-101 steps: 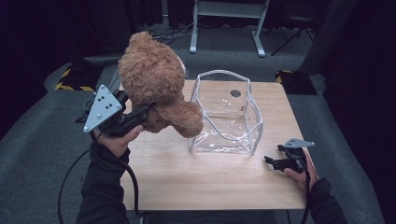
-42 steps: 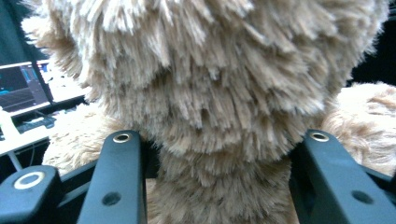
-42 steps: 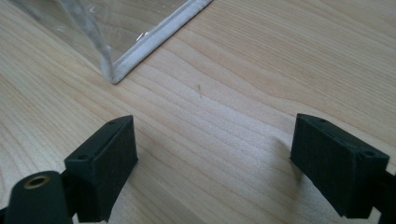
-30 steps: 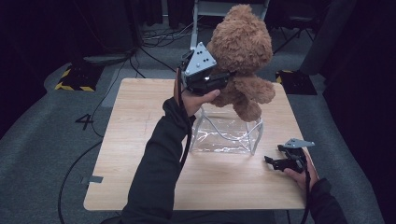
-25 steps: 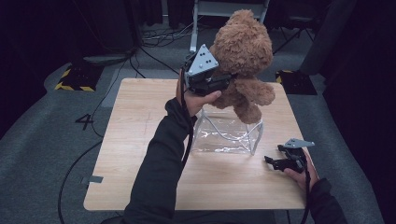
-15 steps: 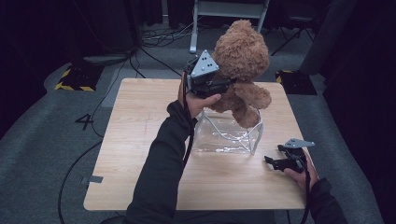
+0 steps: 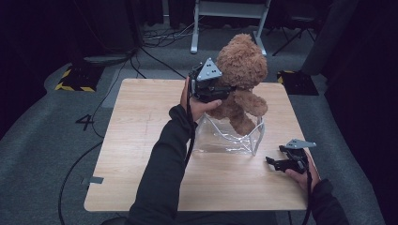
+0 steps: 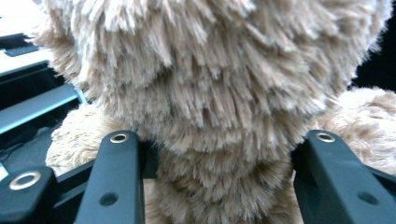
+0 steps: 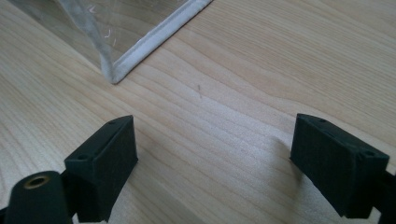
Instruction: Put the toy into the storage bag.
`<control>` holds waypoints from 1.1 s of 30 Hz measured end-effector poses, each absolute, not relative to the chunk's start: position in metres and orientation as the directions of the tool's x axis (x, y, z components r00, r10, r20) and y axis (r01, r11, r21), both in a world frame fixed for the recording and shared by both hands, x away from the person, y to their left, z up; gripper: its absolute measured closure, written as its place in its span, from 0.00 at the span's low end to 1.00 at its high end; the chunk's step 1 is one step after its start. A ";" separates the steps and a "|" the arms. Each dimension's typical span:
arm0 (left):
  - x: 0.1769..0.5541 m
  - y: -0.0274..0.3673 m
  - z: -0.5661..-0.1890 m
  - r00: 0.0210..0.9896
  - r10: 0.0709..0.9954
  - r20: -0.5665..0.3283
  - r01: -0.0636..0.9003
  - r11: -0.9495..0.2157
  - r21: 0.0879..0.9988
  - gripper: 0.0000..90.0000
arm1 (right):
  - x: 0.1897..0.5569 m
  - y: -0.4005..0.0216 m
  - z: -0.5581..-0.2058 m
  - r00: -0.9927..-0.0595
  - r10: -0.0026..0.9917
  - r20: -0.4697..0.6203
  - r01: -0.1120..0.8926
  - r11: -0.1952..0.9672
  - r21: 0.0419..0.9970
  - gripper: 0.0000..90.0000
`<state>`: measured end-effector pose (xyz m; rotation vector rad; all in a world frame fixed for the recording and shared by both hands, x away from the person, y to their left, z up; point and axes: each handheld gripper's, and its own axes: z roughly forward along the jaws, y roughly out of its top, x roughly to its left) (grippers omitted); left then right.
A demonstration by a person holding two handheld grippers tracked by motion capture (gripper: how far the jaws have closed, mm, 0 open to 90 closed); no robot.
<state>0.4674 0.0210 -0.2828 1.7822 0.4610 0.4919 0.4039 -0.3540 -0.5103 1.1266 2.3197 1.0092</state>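
My left claw [image 7: 224, 91] is clamped on the teddy bear [image 7: 240, 79] at its neck (fur bulges between the jaws, which have just eased apart slightly). The bear hangs upright over the clear plastic bin [image 7: 234, 136], one leg dipping inside. My right claw [image 7: 277, 162] rests on the desk [image 7: 141, 140] just beside the bin's corner, jaws apart and holding nothing.

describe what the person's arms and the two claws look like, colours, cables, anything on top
Both arms wear dark long sleeves. The left claw and the right claw are black, each topped by a grey three-cornered plate with small dark dots. The jaws are blocky black bars with brass-ringed holes. A black cable trails from each.
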 end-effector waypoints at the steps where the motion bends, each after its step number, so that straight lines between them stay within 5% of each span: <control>1: 0.468 0.020 -0.284 0.833 0.545 0.092 0.060 -0.254 0.965 0.57 | 0.404 -0.354 -0.510 -0.612 0.791 -0.019 0.526 0.424 0.738 0.16; 33: 0.486 -0.002 -0.312 0.839 0.508 0.195 0.157 -0.570 0.807 0.53 | 0.404 -0.354 -0.510 -0.612 0.791 -0.018 0.526 0.424 0.738 0.16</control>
